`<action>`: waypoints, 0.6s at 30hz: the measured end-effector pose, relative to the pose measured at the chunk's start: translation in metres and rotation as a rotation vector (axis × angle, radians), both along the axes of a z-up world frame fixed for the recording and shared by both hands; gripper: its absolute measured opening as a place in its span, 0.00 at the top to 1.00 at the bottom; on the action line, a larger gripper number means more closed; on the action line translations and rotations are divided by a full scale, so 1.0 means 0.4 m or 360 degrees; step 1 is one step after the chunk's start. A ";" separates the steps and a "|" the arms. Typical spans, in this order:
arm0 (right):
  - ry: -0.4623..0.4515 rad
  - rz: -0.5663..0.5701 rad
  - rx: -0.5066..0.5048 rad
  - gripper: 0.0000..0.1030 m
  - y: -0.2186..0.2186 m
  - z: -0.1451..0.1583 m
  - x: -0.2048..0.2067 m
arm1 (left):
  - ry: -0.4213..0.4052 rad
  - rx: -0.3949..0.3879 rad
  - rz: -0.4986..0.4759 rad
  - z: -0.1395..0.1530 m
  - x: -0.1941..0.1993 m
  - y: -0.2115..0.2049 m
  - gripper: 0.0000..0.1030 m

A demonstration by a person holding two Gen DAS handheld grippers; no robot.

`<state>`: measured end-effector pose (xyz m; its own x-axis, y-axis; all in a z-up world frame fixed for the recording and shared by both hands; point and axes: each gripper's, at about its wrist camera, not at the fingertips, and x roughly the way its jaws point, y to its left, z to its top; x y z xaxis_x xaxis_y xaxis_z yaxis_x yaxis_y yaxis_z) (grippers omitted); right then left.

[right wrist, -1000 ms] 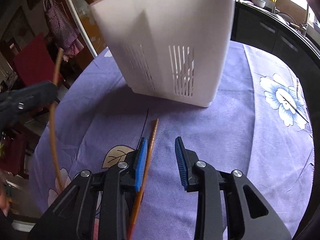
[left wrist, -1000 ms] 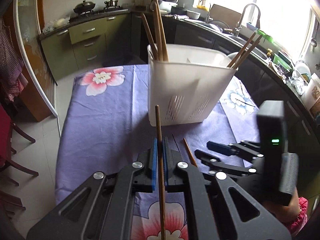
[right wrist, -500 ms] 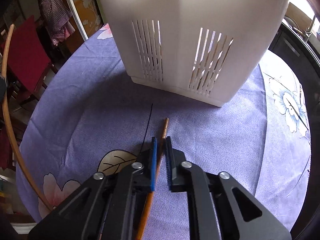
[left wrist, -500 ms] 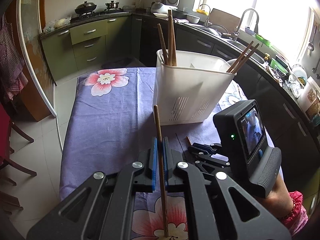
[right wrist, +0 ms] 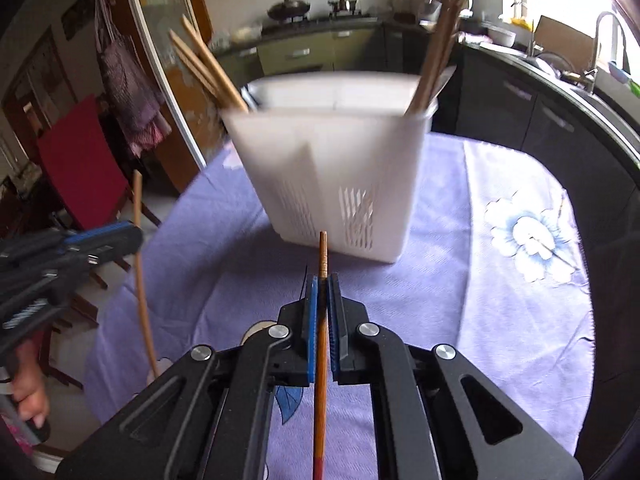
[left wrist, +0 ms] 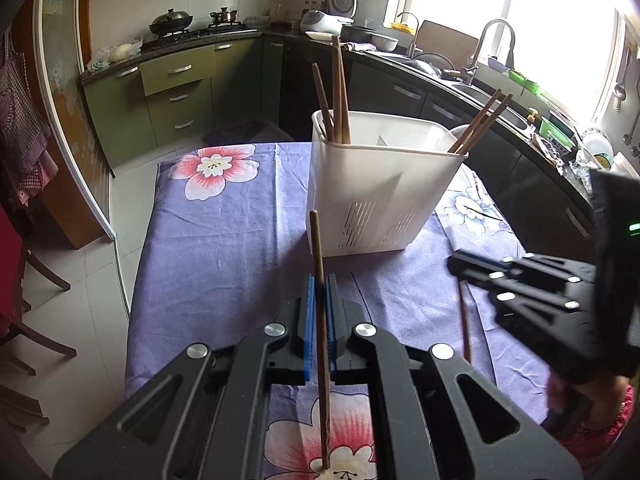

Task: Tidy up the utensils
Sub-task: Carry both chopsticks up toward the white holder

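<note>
Seen from the left wrist, the left gripper (left wrist: 319, 292) has its blue pads pressed tight onto a dark brown chopstick (left wrist: 320, 320), which runs straight through the grip and pokes up past the tips toward the white slotted utensil holder (left wrist: 380, 196). That holder stands on the purple flowered tablecloth (left wrist: 208, 256), roughly mid-table and nearer the right edge. Three brown chopsticks (left wrist: 338, 96) lean up out of its left end, and a second pair (left wrist: 480, 120) slants out of the right end. Off to the right, above the cloth, the right gripper (left wrist: 460, 266) carries a thin stick hanging below its tip. No writing on the holder or the cloth can be read from here.

From the right wrist, the right gripper (right wrist: 322, 292) has just been closing, and its pads now clamp an orange-brown chopstick (right wrist: 321, 320), whose end points at the holder (right wrist: 328, 168); the picture is blurred there. The holder sits just beyond that end, on the cloth (right wrist: 460, 280). At the left the left gripper (right wrist: 132, 236) holds its stick upright, off the table's left edge. Nothing legible here either.
</note>
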<state>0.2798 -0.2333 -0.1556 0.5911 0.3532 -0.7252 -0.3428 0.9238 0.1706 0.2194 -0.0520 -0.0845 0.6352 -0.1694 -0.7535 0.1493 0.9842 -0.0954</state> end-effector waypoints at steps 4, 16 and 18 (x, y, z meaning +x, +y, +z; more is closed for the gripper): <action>-0.0139 -0.0016 0.0040 0.94 -0.047 0.090 -0.061 | -0.0025 0.0003 -0.0007 0.019 -0.013 -0.005 0.95; -0.0250 -0.0026 0.0087 0.94 -0.151 0.177 -0.176 | -0.0075 0.0030 -0.0075 0.089 -0.045 -0.042 0.96; -0.0255 -0.0028 0.0082 0.94 -0.157 0.179 -0.185 | -0.0006 0.0035 -0.0065 0.070 -0.022 -0.046 0.96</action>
